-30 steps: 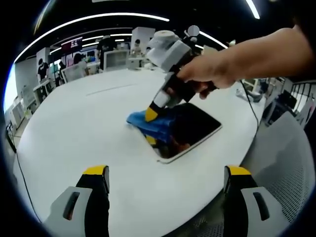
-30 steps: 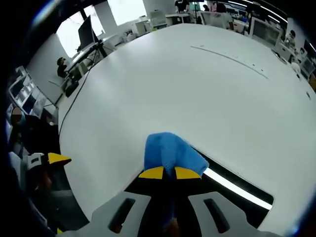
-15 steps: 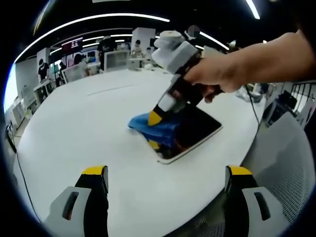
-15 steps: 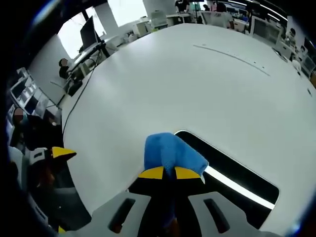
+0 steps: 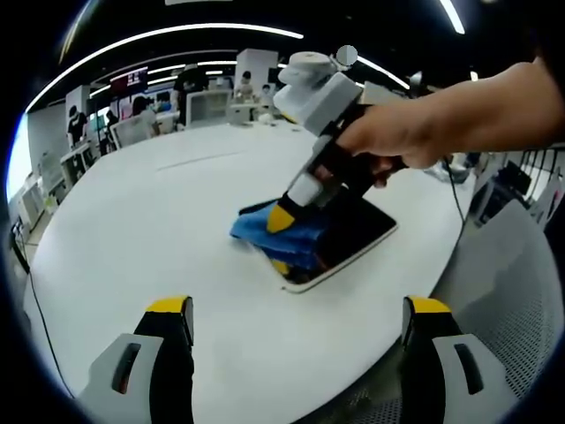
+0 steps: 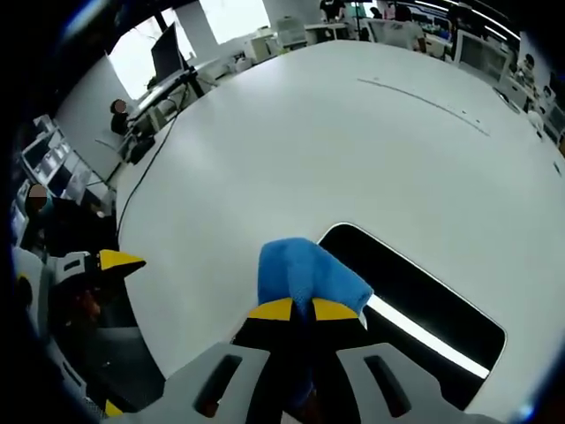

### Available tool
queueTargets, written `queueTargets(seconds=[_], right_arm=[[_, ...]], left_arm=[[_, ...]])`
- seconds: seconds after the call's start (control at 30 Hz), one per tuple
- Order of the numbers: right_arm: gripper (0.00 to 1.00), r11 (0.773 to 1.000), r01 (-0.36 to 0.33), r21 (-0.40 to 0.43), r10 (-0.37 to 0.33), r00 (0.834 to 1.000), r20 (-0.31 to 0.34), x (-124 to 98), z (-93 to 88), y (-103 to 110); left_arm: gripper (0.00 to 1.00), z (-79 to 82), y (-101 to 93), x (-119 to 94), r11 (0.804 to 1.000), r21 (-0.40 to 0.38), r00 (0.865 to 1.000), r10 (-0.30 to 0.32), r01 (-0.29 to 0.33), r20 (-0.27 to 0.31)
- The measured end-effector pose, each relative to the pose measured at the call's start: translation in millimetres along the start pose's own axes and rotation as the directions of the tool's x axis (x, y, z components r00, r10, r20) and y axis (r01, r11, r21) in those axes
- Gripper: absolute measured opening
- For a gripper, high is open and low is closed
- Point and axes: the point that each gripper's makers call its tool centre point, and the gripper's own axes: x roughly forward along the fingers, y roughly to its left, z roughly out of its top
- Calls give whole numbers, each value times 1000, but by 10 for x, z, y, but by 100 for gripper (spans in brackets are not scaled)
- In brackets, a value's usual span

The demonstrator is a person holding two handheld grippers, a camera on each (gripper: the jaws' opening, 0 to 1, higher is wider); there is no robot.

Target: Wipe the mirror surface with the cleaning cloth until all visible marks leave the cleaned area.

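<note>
Two jaws of the right gripper [image 6: 303,309] clamp the blue cloth [image 6: 305,269] on the mirror [image 6: 424,305]; left gripper [image 5: 296,311] jaws apart above the table [image 5: 159,230]

Blue cleaning cloth [image 6: 309,276], dark white-edged mirror [image 6: 415,305], white table [image 6: 291,150], yellow-tipped grey right hand-held gripper [image 6: 303,310]

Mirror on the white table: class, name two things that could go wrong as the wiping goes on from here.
1. The mirror lies loose near the table edge; with the left gripper hanging open and apart from it, a firm stroke might slide it off.
2. The right gripper pinches the blue cloth close to its tips, so they could touch the glass.
</note>
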Motion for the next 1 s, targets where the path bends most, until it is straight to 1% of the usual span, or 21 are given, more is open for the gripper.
queueTargets(seconds=[0.5,1.0], right_arm=[[1,1000,-5,-5,5,1000,2,-5,3,-7],[1,1000,10,-6,-10,1000,5,-1,3,-37]], left_arm=[[99,-9,-7,4,1000,10,1000,-4,4,-8],[99,-17,-4,3,1000,13,1000,-1,1,-15]])
